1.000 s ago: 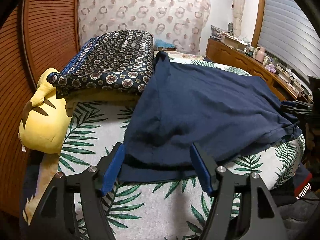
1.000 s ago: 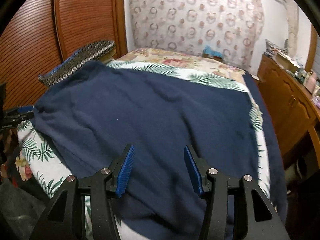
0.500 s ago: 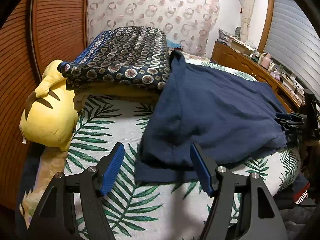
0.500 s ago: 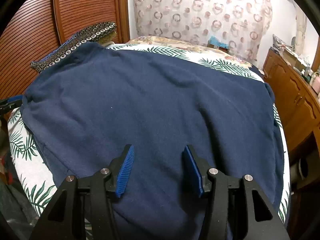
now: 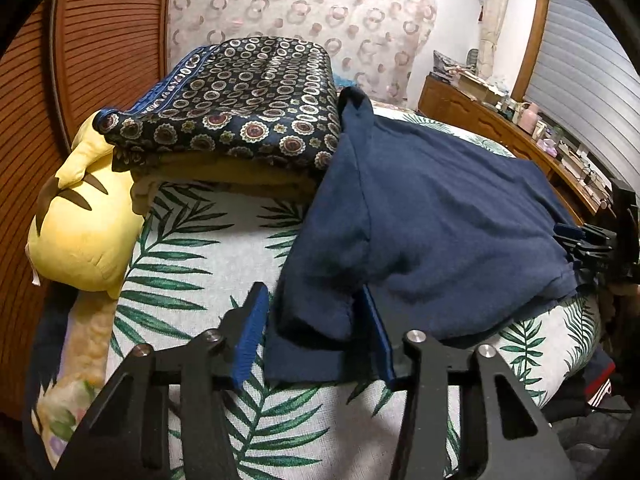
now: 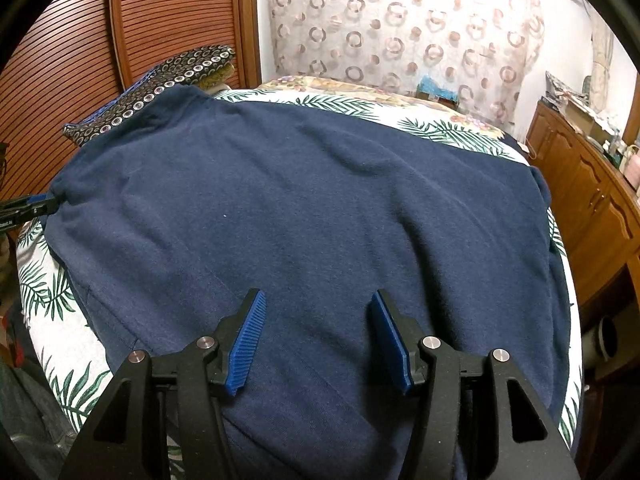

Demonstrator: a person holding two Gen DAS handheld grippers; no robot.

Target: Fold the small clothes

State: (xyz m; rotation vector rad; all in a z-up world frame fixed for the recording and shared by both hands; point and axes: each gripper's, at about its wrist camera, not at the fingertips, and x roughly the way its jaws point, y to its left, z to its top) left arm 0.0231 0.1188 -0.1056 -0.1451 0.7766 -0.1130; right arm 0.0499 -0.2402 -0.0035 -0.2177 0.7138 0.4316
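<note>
A navy blue garment lies spread on the leaf-print bed; it fills most of the right wrist view. My left gripper is open, its blue pads on either side of the garment's bunched near-left corner. My right gripper is open and empty, low over the garment's near edge. The right gripper also shows at the right edge of the left wrist view, and the left gripper's tip at the left edge of the right wrist view.
A patterned folded blanket lies at the head of the bed next to a yellow plush toy. A slatted wooden wardrobe stands on the left. A wooden dresser runs along the right. A curtain hangs behind.
The left gripper has moved in on the garment's corner, which now sits bunched between its pads. The right gripper has come closer over the garment. Both stay open.
</note>
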